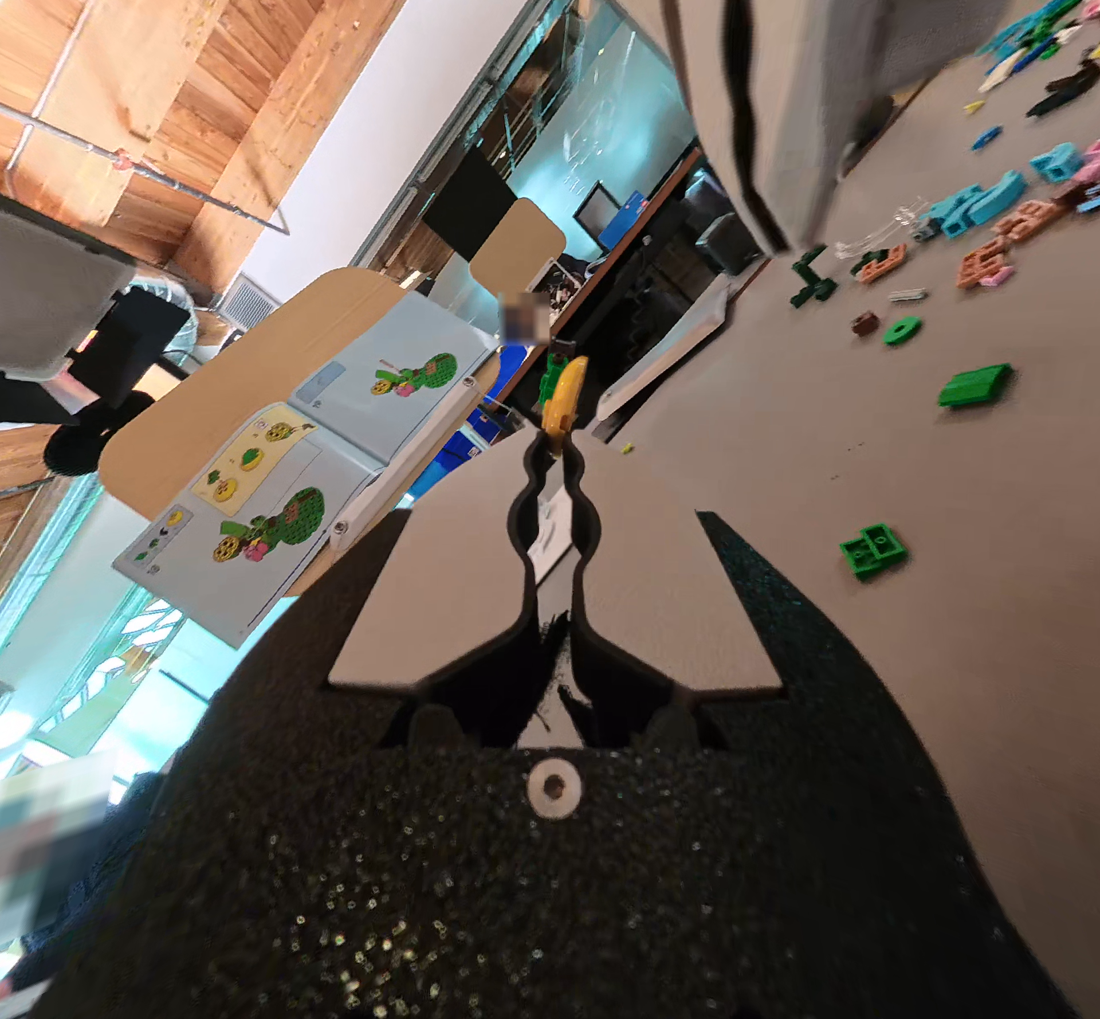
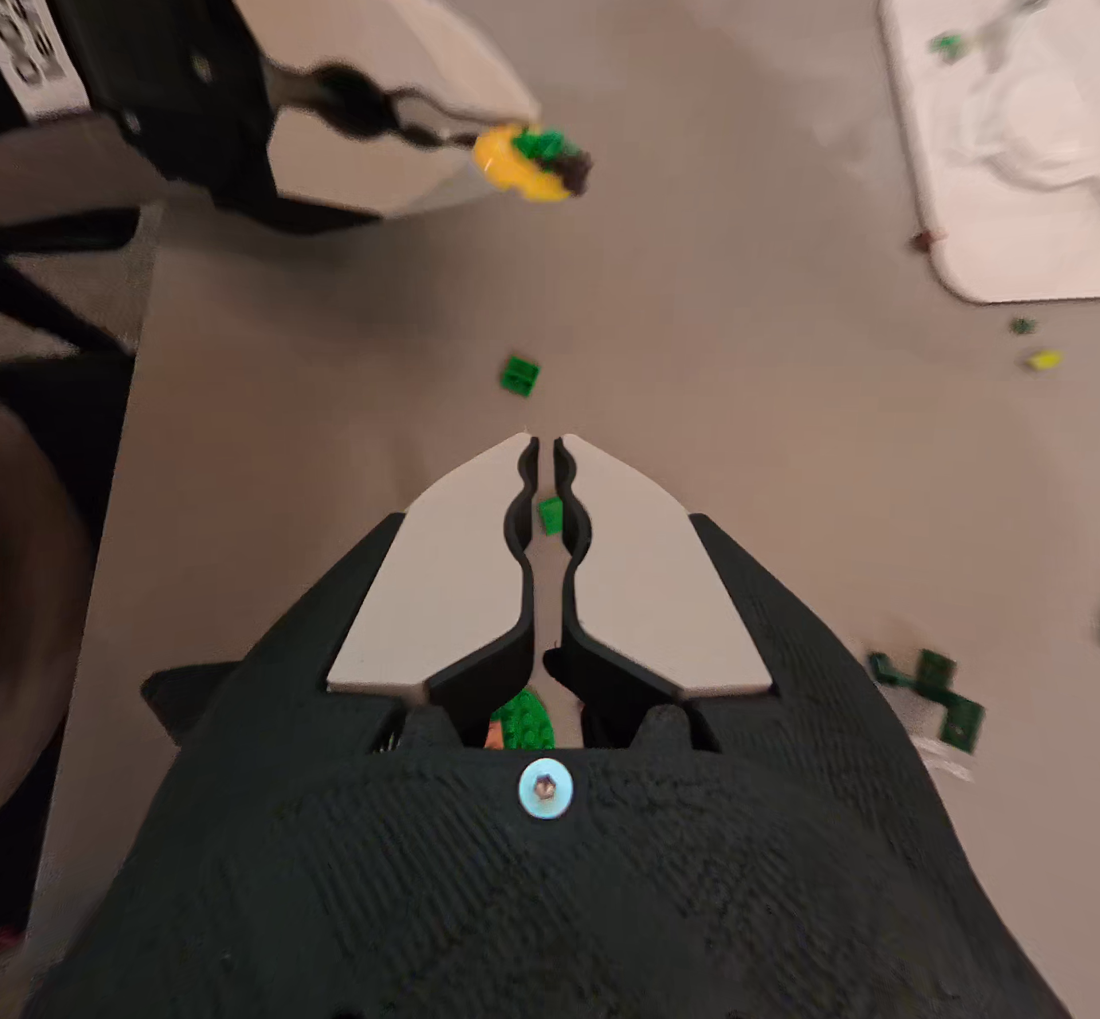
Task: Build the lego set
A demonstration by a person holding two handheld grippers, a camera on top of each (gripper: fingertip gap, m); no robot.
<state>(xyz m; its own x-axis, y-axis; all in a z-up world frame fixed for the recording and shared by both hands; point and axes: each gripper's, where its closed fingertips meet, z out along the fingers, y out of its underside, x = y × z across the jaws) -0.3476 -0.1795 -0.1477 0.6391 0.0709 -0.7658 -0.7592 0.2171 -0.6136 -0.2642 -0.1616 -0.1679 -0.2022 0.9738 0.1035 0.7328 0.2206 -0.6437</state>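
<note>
Currently the left gripper (image 1: 556,442) is closed at its tips on a small sub-assembly (image 1: 562,392): a round yellow plate carrying green pieces and a dark brown piece, held clear of the table. The right gripper (image 2: 546,438) is nearly closed with a narrow slit between its tips and holds nothing; a small green piece (image 2: 550,515) lies on the table below, visible through the gap between its fingers, and a green two-stud plate (image 2: 519,376) sits just beyond its tips. Judgement: early to mid build. One flower-like sub-assembly exists, and a green studded plate (image 2: 527,725) shows under the right gripper's body, extent unclear. Many pieces are loose: turquoise bricks (image 1: 976,207), salmon bricks (image 1: 988,258), a dark green stem piece (image 1: 812,276), a green ring (image 1: 902,330) and a green tile (image 1: 974,386), all to the right of the left fingers. An instruction booklet (image 1: 286,490) stands open on a wooden stand left of the left fingers. Surface: matte grey-beige table (image 2: 744,454), with a white tray (image 2: 982,252) far right of the right fingers. Room: timber ceiling, glass partitions, desks with monitors behind.
</note>
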